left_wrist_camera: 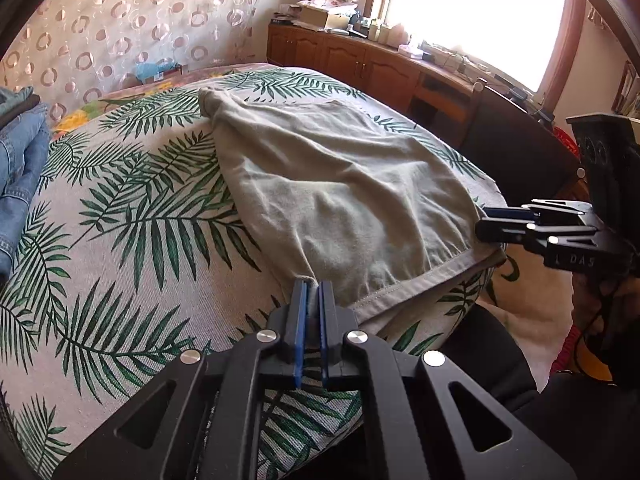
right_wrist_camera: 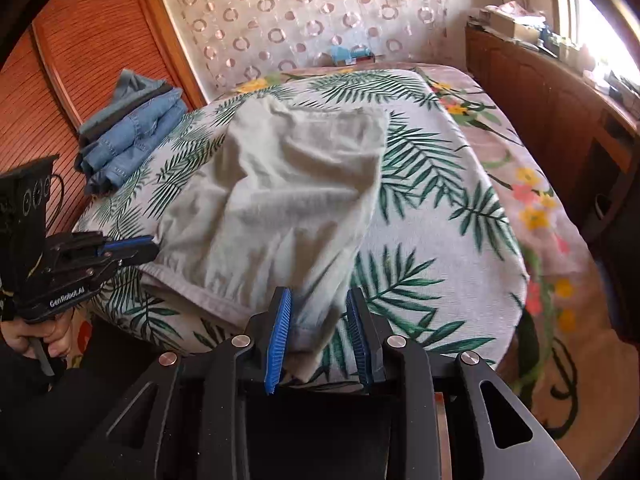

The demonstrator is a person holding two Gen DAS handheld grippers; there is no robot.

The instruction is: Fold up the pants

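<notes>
Pale grey-green pants point(left_wrist_camera: 328, 196) lie spread on the palm-leaf bed cover point(left_wrist_camera: 132, 216), waistband toward me at the near edge. My left gripper point(left_wrist_camera: 313, 286) is shut on the waistband's left corner. In the right wrist view the pants point(right_wrist_camera: 280, 184) lie ahead, and my right gripper point(right_wrist_camera: 320, 300) is open with the waistband's right corner between its blue pads point(right_wrist_camera: 280, 320). The right gripper also shows in the left wrist view point(left_wrist_camera: 486, 220) at the waistband's right end, and the left gripper shows in the right wrist view point(right_wrist_camera: 152, 246).
A stack of folded blue jeans point(right_wrist_camera: 128, 140) sits at the bed's far left. A wooden cabinet point(left_wrist_camera: 360, 60) with clutter runs under the bright window on the right. A patterned curtain point(right_wrist_camera: 304, 12) hangs behind the bed. A floral sheet point(right_wrist_camera: 536, 208) covers the bed's right side.
</notes>
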